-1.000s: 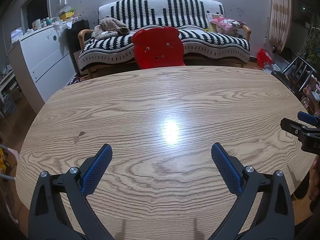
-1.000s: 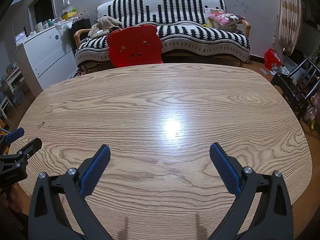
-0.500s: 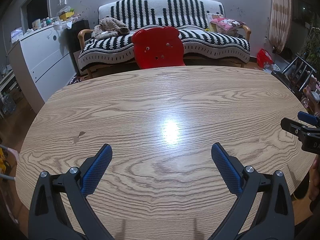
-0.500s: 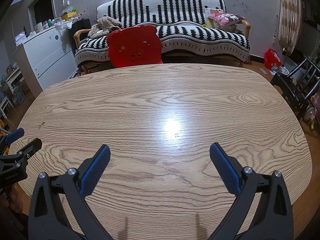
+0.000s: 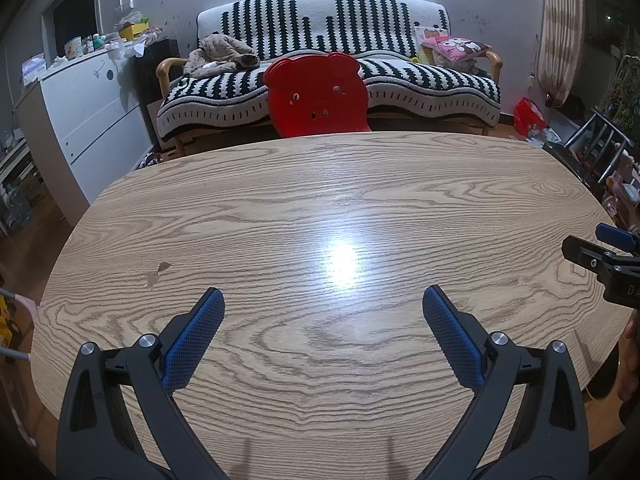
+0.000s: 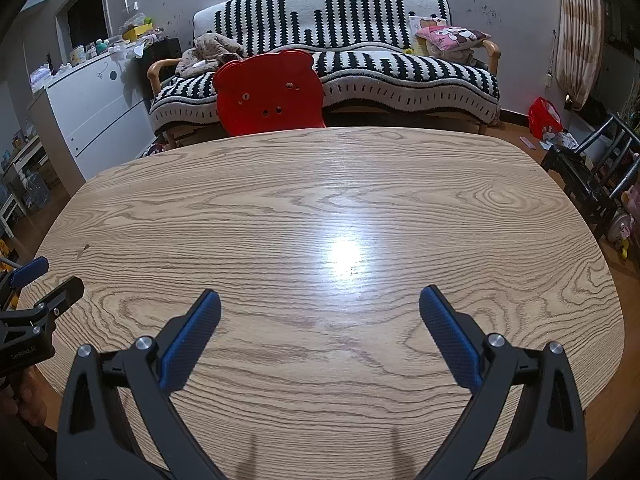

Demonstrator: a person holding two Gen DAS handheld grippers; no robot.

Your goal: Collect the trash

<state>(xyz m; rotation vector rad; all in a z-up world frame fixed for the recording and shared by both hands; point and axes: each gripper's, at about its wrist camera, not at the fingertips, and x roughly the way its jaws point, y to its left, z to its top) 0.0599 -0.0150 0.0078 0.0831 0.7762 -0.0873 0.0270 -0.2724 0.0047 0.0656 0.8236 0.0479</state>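
A home living room; a striped sofa (image 5: 328, 60), red child's chair (image 5: 318, 94), white dresser (image 5: 92, 116) and wooden table (image 5: 320, 208) show it.

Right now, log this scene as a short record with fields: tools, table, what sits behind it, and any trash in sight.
left tool: open, holds nothing, over the near part of the table
right tool: open, holds nothing, over the near part of the table
table: oval, wood grain, light glare near the middle, small dark mark toward its left side
behind table: red bear-shaped chair back, striped sofa
trash on table: none visible
floor, far right: red bag
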